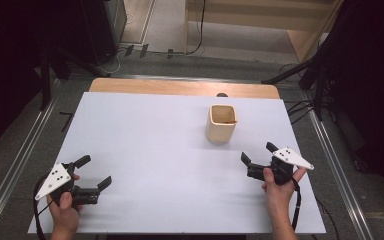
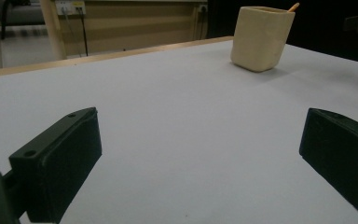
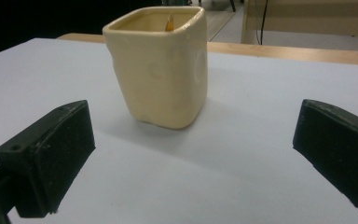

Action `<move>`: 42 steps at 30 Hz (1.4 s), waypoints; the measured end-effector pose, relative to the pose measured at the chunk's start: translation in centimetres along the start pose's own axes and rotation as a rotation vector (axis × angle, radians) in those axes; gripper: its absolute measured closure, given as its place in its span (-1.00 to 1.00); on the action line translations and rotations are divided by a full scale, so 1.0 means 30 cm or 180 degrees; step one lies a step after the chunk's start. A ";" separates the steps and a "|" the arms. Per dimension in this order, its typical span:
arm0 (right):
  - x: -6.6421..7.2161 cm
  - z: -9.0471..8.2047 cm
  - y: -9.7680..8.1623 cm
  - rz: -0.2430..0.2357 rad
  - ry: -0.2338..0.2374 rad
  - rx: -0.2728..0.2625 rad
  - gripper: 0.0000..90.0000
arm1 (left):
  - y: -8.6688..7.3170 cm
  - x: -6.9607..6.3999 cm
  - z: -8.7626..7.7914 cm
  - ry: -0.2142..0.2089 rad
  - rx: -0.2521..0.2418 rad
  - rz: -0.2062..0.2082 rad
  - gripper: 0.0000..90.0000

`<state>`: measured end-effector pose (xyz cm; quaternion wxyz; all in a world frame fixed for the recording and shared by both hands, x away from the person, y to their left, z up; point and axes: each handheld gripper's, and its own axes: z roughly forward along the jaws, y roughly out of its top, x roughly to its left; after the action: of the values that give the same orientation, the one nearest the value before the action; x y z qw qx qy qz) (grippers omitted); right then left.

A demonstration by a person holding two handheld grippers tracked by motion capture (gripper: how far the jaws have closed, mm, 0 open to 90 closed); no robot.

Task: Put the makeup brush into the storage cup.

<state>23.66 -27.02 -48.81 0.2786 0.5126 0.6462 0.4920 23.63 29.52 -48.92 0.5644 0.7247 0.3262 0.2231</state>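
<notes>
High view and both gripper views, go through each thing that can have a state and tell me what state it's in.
Cream cup: upright on the table, untouched, something thin and orange-brown inside.
Left gripper: jaws open, holding nothing, near the table's front left.
Right gripper: jaws open, holding nothing, aimed at the cup but short of it.

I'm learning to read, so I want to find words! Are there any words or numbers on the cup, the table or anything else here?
No words or numbers can be read anywhere.
Cup: plain cream sides, no writing.
Table: blank white top.
Grey plates on the left gripper and right gripper: small black dots, not letters.
Yellow patch on the wall socket: too small and blurred to read.
</notes>
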 end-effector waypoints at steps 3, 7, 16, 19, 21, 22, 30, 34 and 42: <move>-0.006 -0.015 -0.017 -0.0011 -0.0009 0.0027 -1.00 | 0.000 0.001 0.000 0.0000 -0.0007 0.0000 -1.00; -0.015 -0.037 -0.038 -0.0006 -0.0022 0.0048 -1.00 | 0.000 0.000 0.000 0.0003 -0.0003 0.0003 -1.00; -0.037 -0.079 -0.067 0.0013 -0.0057 0.0051 -1.00 | 0.000 -0.002 0.001 0.0003 0.0013 0.0033 -1.00; -0.045 -0.094 -0.078 0.0036 -0.0074 0.0041 -1.00 | 0.000 -0.002 0.000 0.0002 0.0002 0.0022 -1.00; -0.050 -0.105 -0.086 0.0054 -0.0086 0.0034 -1.00 | 0.000 -0.002 0.000 0.0002 0.0003 0.0024 -1.00; -0.053 -0.110 -0.090 0.0053 -0.0092 0.0035 -1.00 | 0.000 -0.002 0.000 -0.0001 0.0003 0.0026 -1.00; -0.069 -0.156 -0.124 0.0018 -0.0145 0.0050 -1.00 | 0.000 -0.002 -0.001 -0.0007 -0.0006 0.0022 -1.00; -0.076 -0.177 -0.143 -0.0002 -0.0174 0.0076 -1.00 | 0.000 -0.003 0.000 -0.0009 -0.0007 0.0020 -1.00; -0.085 -0.213 -0.154 -0.0008 -0.0221 0.0054 -1.00 | 0.000 -0.003 -0.003 -0.0019 -0.0015 0.0025 -1.00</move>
<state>17.15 -31.60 -51.12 0.2971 0.5309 0.6409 0.4680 23.52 29.51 -48.89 0.5663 0.7253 0.3211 0.2239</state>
